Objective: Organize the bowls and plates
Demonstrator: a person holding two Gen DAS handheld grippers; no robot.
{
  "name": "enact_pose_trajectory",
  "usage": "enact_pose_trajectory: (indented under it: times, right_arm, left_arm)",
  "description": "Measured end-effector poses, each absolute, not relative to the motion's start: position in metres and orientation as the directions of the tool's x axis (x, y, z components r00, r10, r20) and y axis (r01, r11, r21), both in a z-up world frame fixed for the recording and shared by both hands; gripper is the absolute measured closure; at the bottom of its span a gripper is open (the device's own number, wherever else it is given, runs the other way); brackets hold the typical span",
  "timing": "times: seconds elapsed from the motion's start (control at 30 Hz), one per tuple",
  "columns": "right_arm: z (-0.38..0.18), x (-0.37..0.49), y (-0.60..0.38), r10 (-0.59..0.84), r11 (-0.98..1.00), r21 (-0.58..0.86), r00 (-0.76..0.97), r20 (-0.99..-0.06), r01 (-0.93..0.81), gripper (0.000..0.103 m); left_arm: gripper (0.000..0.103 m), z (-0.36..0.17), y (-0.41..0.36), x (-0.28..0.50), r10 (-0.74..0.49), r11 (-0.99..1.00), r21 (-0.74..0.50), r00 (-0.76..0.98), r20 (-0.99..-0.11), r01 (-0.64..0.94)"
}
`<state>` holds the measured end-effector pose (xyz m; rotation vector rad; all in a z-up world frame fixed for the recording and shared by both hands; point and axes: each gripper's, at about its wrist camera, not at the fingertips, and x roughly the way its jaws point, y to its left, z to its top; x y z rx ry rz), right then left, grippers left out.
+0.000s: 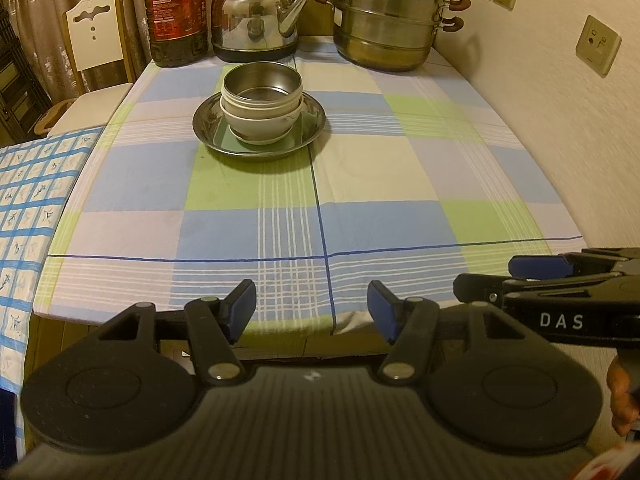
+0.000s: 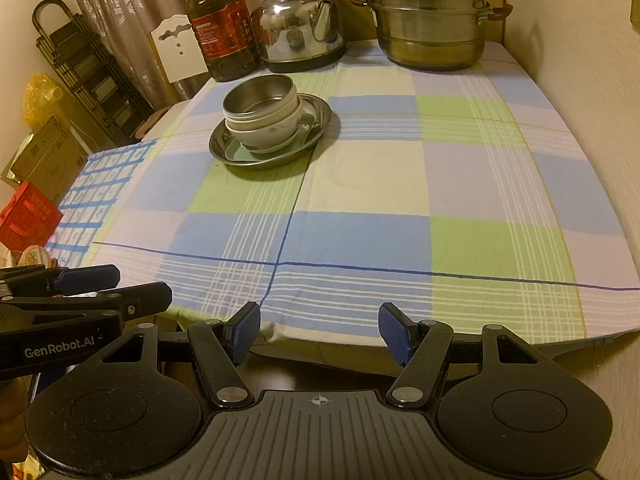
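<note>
A round steel plate (image 1: 208, 128) (image 2: 220, 148) lies on the checked tablecloth toward the far side of the table. On it rests a small green dish (image 1: 224, 138) (image 2: 236, 153), and on that a white bowl (image 1: 260, 124) (image 2: 268, 130) with a steel bowl (image 1: 262, 84) (image 2: 260, 98) nested on top. My left gripper (image 1: 312, 310) hovers open at the table's near edge, far short of the stack, nothing between its blue pads. My right gripper (image 2: 319, 330) is also open and empty at the near edge. Each gripper shows from the side in the other's view.
At the table's back stand an oil bottle (image 1: 176, 12) (image 2: 222, 28), a steel kettle (image 1: 256, 20) (image 2: 300, 28) and a stacked steamer pot (image 1: 388, 20) (image 2: 432, 20). A wall with sockets (image 1: 598, 44) runs along the right. A white chair (image 1: 96, 36) and a blue-checked cloth (image 1: 24, 200) are left.
</note>
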<state>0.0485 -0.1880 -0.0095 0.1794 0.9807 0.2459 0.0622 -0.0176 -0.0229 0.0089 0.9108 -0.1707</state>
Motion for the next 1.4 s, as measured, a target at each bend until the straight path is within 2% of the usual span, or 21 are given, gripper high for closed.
enact_pose_trajectory:
  times: [1.4]
  right_arm:
    - [-0.0094,0.0491,-0.1872,0.287,0.957,0.261,0.53,-0.798,-0.125,0.037]
  left_arm:
    - [0.044,-0.023,-0.02,0.0649,-0.137,0.987,-0.055,0.612,-0.779,0.151]
